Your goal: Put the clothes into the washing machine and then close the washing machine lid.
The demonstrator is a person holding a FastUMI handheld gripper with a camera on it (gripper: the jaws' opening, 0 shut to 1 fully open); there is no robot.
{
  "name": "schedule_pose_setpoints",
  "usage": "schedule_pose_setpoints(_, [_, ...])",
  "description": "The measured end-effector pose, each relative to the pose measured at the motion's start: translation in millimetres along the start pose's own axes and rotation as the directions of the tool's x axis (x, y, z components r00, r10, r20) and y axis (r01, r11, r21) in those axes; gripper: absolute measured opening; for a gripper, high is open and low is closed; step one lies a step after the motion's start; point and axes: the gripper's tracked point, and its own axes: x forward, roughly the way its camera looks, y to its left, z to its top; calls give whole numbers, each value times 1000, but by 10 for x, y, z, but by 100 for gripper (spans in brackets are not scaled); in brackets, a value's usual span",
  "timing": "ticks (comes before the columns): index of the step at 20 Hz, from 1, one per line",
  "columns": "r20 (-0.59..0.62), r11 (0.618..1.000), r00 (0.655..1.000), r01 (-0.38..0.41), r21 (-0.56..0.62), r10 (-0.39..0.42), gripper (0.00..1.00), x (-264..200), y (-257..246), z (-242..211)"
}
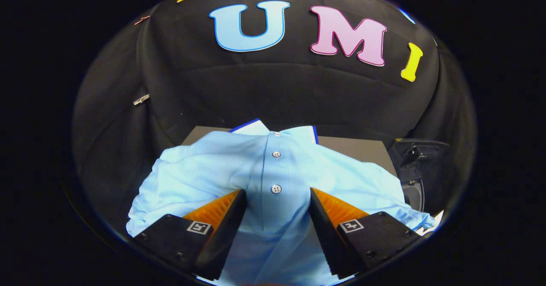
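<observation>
A light blue shirt lies spread over the bench, its collar at twelve o'clock and its button strip running down the middle. The hand-held gripper stands spread, one finger on either side of the button strip, resting against the cloth. At three o'clock sits a dark machine part.
</observation>
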Motion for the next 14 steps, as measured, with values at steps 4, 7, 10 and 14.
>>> schedule_pose_setpoints(4, [-17,1000,1000,8,8,-7,23,4,-129,-12])
schedule_pose_setpoints(7, [-53,996,995,82,-34,-84,19,-48,-101,-19])
schedule_pose_setpoints(10, [-35,991,992,123,-48,-125,19,-49,-73,-53])
schedule_pose_setpoints(14, [-56,992,990,128,-21,-129,10,-132,-89,-88])
